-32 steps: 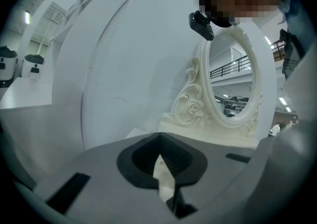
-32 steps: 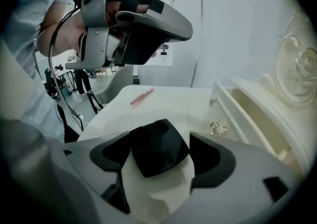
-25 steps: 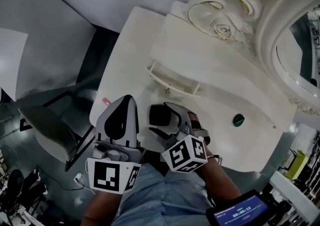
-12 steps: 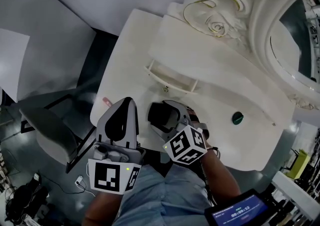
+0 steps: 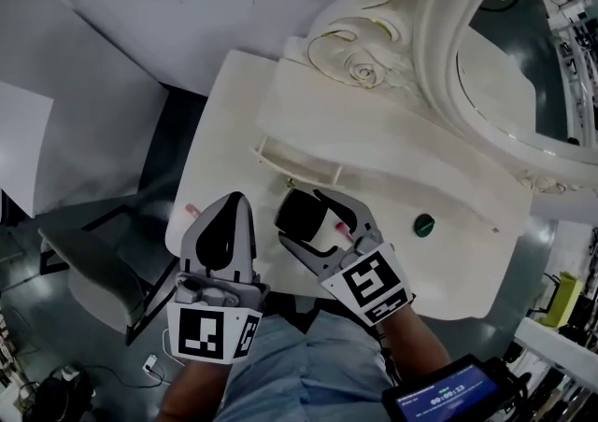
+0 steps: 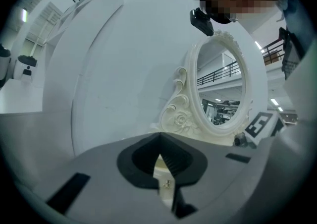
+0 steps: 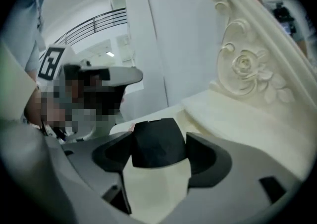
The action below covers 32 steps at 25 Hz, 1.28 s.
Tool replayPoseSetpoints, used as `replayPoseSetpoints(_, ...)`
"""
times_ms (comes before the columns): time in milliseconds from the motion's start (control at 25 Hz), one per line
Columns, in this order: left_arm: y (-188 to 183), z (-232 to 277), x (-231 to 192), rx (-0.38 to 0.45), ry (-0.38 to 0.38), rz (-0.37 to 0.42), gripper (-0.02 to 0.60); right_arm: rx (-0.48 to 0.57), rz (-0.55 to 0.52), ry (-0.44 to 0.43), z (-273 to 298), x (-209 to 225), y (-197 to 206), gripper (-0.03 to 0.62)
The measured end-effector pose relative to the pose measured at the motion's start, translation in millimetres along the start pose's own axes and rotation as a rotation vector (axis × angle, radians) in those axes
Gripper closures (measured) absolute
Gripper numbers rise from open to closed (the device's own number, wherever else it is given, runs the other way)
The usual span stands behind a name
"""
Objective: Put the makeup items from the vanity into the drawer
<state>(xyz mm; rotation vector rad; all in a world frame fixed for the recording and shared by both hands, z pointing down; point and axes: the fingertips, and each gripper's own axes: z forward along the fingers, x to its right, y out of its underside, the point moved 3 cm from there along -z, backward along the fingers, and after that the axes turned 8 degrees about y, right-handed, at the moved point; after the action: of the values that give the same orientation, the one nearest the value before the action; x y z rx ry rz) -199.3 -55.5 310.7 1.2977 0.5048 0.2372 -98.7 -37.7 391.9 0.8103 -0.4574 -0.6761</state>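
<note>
White vanity [image 5: 448,266] under a carved mirror [image 5: 523,65], with its drawer [image 5: 297,161] pulled partly out. Left gripper [image 5: 234,198] closed to a point, nothing in it, just beside the right gripper [image 5: 304,218]. Clamped between the right one's wide-set jaws: a black-capped cream jar [image 7: 156,168], above the vanity's front edge, near the drawer front. Further right on the top, a small green disc [image 5: 424,224]. At the left edge, a pink stick [image 5: 192,211].
</note>
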Motion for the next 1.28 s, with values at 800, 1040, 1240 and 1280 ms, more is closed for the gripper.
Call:
replayPoseSetpoints(800, -25, 33, -28, 0.017, 0.031, -0.054, 0.581, -0.199, 0.571, 0.023, 27, 61, -8, 0.251)
replayPoseSetpoints(1040, -19, 37, -33, 0.004, 0.034, -0.065, 0.581, -0.118, 0.588, 0.082, 19, 63, -13, 0.253)
replayPoseSetpoints(1240, -19, 37, -29, 0.004, 0.046, -0.056, 0.581, -0.114, 0.28, 0.111, 22, 51, -12, 0.317)
replayPoseSetpoints(1280, -19, 37, -28, 0.003, 0.047, -0.054, 0.581, -0.117, 0.183, 0.125, 25, 46, -13, 0.406)
